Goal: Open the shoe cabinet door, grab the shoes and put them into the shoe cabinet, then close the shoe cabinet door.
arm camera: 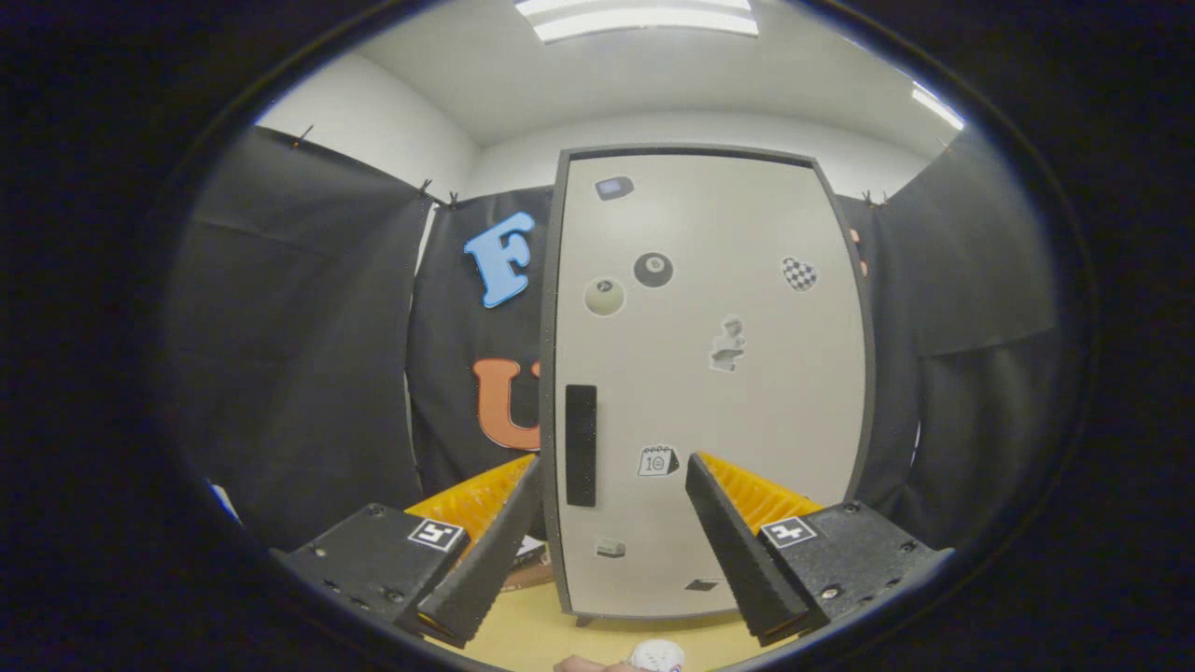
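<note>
We face a booth hung with black cloth, white walls and a lit ceiling panel above it. A pale yellow tabletop [523, 625] runs under the scene.

Straight ahead stands the cabinet [709, 373] — tall, upright, with a dark frame. Its light grey door [747, 420] is closed and flat to us. Small stickers dot the door: two billiard balls near the top, a checkered heart to the right, a calendar page lower down. A long dark handle [581, 445] runs vertically close to the door's left edge.

Our tool [612, 467] is spread wide and grips nothing. The fingers point at the lower half of the door; the handle lies between them, nearer the left finger, and we see no contact with it. Whether the tips touch the door, we cannot tell.

At the near edge of the tabletop, below and between the fingers, sits part of a small white rounded object [656, 655] — too little of it shows to name it.
</note>
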Demonstrator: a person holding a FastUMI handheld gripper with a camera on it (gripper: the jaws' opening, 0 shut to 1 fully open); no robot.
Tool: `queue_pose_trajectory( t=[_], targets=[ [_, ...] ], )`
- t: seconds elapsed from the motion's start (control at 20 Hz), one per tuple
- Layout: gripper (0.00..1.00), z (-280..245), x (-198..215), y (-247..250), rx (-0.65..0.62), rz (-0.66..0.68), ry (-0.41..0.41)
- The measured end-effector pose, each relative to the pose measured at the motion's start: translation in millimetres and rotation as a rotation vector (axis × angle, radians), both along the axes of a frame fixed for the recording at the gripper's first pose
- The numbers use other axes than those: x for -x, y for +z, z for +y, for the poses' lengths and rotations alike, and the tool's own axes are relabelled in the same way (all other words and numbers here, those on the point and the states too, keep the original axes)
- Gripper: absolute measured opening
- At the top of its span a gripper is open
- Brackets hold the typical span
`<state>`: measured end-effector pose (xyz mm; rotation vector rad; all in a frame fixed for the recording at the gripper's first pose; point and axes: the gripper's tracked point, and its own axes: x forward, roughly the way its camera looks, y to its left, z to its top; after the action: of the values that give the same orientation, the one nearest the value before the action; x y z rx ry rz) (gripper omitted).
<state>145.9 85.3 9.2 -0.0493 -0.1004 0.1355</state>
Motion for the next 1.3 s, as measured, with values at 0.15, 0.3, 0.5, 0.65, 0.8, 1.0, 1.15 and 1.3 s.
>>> queue_pose_trajectory(
  t=[0.15, 0.3, 0.5, 0.65, 0.8, 1.0, 1.15, 1.3],
  targets=[
    [1.0, 33, -29, -8, 0.033, 0.035, 0.005],
    [0.99, 44, -54, -15, 0.001, 0.096, -0.025],
    [0.98, 28, -87, -9, -0.042, 0.118, -0.101],
    [0.96, 31, -104, -7, -0.08, 0.133, -0.056],
    [0.87, 29, -122, -16, -0.059, 0.158, -0.063],
    [0.54, 35, -135, -18, -0.081, 0.226, -0.075],
    [0.29, 26, -123, -21, -0.021, 0.211, -0.108],
    [0.27, 28, -103, -20, -0.057, 0.194, -0.059]
  ],
)
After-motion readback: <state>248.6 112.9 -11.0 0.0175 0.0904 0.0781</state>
